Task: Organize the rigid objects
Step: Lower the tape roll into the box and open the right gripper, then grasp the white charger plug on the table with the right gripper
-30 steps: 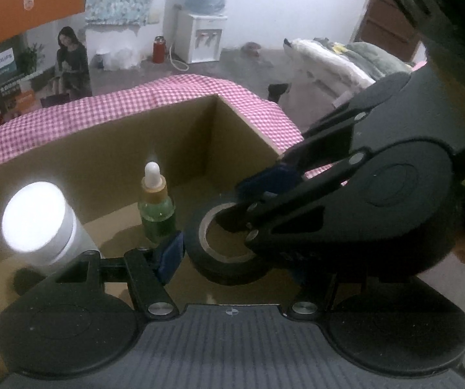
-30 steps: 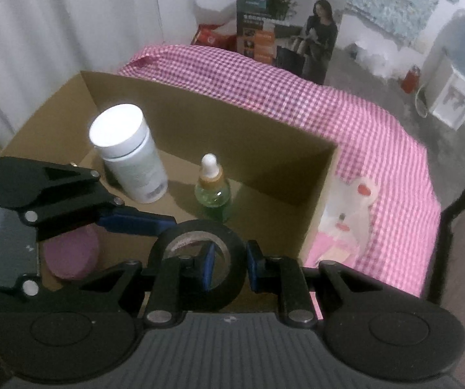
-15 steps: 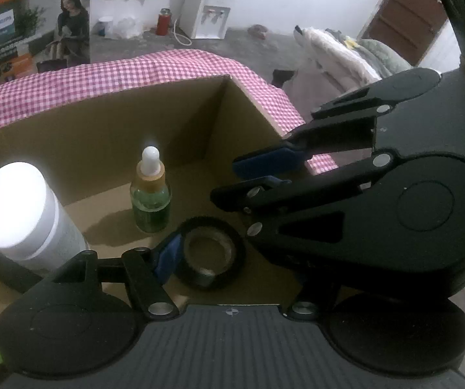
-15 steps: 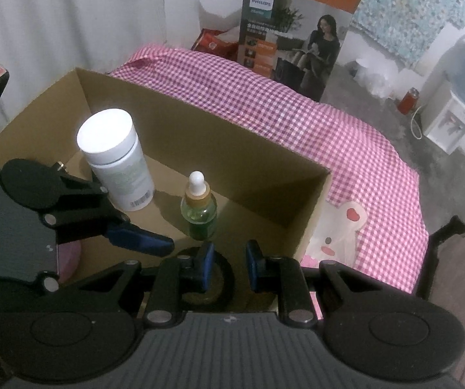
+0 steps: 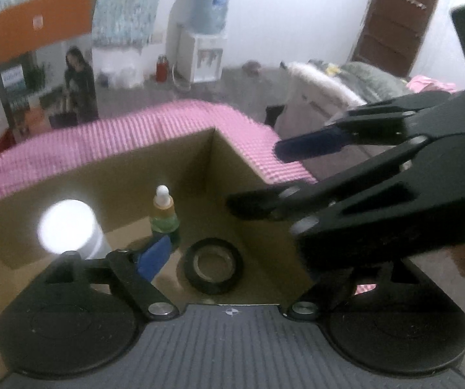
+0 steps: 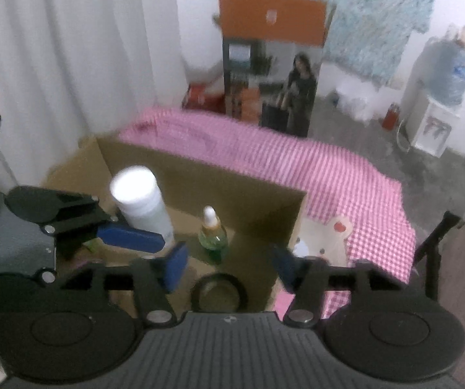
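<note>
A black tape roll (image 5: 213,270) (image 6: 219,293) lies flat on the floor of an open cardboard box (image 5: 70,175) (image 6: 232,188). Behind it stand a green dropper bottle (image 5: 164,218) (image 6: 213,238) and a white-capped bottle (image 5: 67,227) (image 6: 141,201). My right gripper (image 6: 229,267) hovers above the roll, its jaws opening, its blue pads clear of everything. In the left wrist view the right gripper (image 5: 258,178) reaches in from the right. My left gripper (image 5: 229,256) is over the box too, its jaws opening on nothing, and its right finger is hidden behind the right gripper.
The box sits on a pink checked cloth (image 6: 329,175) (image 5: 135,129). A white curtain (image 6: 70,48) hangs at the left. Behind are a printed carton (image 6: 274,74), a water dispenser (image 5: 203,55) and a heap of clothes (image 5: 346,81).
The right gripper has let go of the tape roll, which now lies flat on the box floor. Both grippers have risen and their jaws have spread wider.
</note>
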